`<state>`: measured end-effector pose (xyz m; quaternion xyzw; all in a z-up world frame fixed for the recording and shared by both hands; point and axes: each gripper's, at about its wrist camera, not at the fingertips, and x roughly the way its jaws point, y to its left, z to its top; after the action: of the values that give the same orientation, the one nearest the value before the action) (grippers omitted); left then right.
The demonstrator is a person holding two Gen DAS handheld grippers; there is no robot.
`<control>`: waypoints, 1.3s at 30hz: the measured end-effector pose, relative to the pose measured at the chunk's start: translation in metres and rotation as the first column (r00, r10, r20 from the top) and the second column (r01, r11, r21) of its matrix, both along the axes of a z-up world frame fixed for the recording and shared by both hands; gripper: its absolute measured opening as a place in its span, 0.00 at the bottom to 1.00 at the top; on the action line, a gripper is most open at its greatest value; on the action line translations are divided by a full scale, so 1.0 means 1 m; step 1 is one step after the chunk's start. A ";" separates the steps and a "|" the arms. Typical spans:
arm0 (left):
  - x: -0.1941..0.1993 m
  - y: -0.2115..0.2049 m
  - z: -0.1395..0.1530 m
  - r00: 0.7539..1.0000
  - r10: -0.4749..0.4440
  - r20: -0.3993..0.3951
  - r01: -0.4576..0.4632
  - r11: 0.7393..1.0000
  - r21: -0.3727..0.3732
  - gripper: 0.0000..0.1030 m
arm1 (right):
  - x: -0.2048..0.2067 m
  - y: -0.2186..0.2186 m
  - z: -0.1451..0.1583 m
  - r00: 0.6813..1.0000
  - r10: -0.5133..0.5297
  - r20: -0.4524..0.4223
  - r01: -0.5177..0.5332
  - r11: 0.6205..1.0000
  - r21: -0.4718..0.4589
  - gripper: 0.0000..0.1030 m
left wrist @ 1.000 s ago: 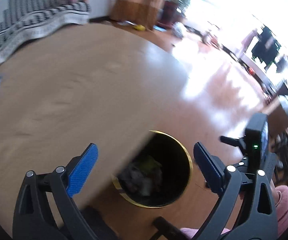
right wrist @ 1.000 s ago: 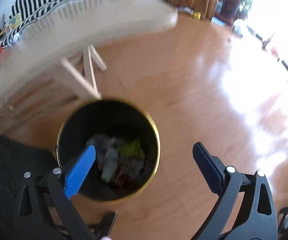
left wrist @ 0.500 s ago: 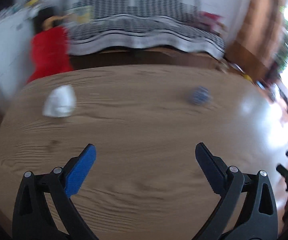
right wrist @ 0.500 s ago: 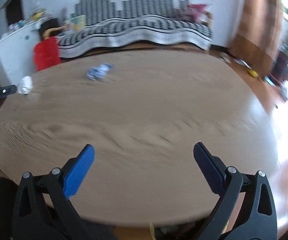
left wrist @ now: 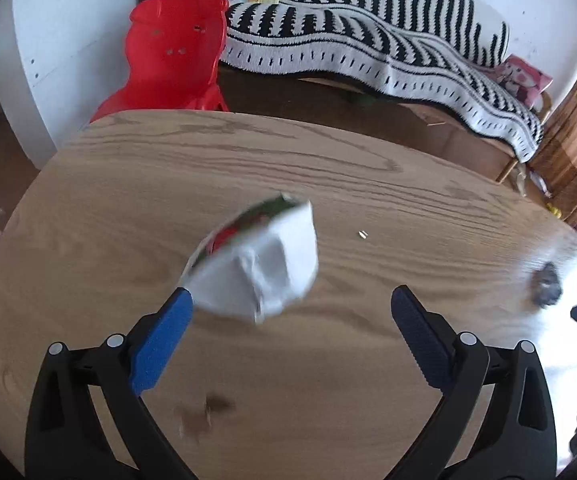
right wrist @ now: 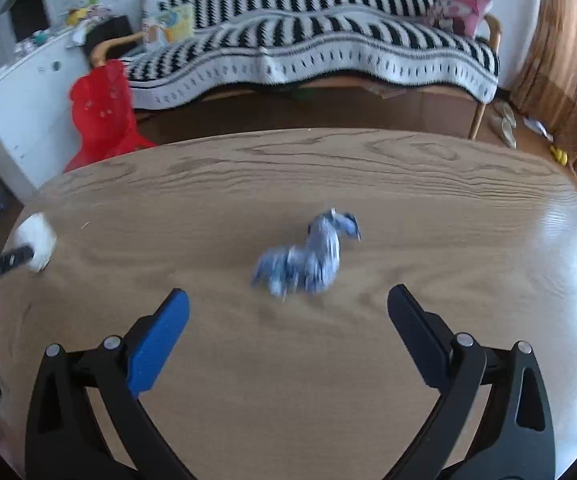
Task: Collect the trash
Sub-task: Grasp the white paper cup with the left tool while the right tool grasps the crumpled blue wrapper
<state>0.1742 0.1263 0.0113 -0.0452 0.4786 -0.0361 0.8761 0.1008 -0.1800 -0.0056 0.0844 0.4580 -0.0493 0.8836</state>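
Note:
A crumpled white wrapper [left wrist: 260, 268] with red and green print lies on the wooden table [left wrist: 368, 184], just ahead of my open left gripper [left wrist: 288, 320], near its left finger. A crumpled blue wrapper [right wrist: 308, 260] lies on the table [right wrist: 408, 184] just ahead of my open right gripper [right wrist: 286, 316], between the lines of its fingers. The white wrapper also shows at the far left of the right wrist view [right wrist: 36, 240], with the left gripper's tip beside it. The blue wrapper shows blurred at the right in the left wrist view [left wrist: 546, 280].
A red plastic chair [left wrist: 168, 56] stands beyond the table's far left edge. A striped sofa [right wrist: 328, 52] runs along the back wall. A white cabinet [left wrist: 40, 40] stands at the left. A small white crumb [left wrist: 363, 234] lies on the table.
Both grippers swung up from over the black trash bin on the floor to the tabletop. Each has moved closer to its wrapper. Both stayed open and empty.

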 end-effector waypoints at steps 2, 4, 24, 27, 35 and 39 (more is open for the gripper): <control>0.015 -0.001 -0.010 1.000 0.002 -0.002 -0.002 1.000 0.016 0.94 | 0.027 -0.014 -0.016 0.999 -0.033 -0.042 0.034 0.999 0.033 0.93; 0.024 0.002 -0.021 1.000 0.009 -0.015 -0.009 1.000 0.014 0.94 | 0.044 -0.017 -0.027 0.996 -0.043 -0.076 0.047 0.998 0.044 0.93; 0.028 -0.011 -0.043 0.998 -0.040 0.043 0.034 0.992 0.124 0.94 | 0.051 -0.002 -0.049 1.000 0.020 0.001 -0.020 0.994 -0.106 0.95; 0.028 -0.011 -0.043 0.998 -0.041 0.044 0.035 0.992 0.124 0.94 | 0.052 -0.002 -0.049 1.000 0.021 0.001 -0.021 0.994 -0.104 0.95; 0.017 -0.028 -0.033 0.991 -0.115 0.069 0.105 0.985 0.137 0.59 | 0.039 -0.002 -0.042 0.998 0.031 0.054 -0.026 0.996 -0.088 0.38; 0.006 -0.042 -0.021 0.984 -0.159 0.078 0.149 0.982 0.113 0.59 | 0.024 -0.006 -0.037 0.998 0.036 0.052 -0.035 0.999 -0.031 0.37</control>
<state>0.1797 0.0847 -0.0094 0.0407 0.4436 -0.0800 0.8917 0.1244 -0.1855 -0.0430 0.0640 0.4353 -0.0383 0.8972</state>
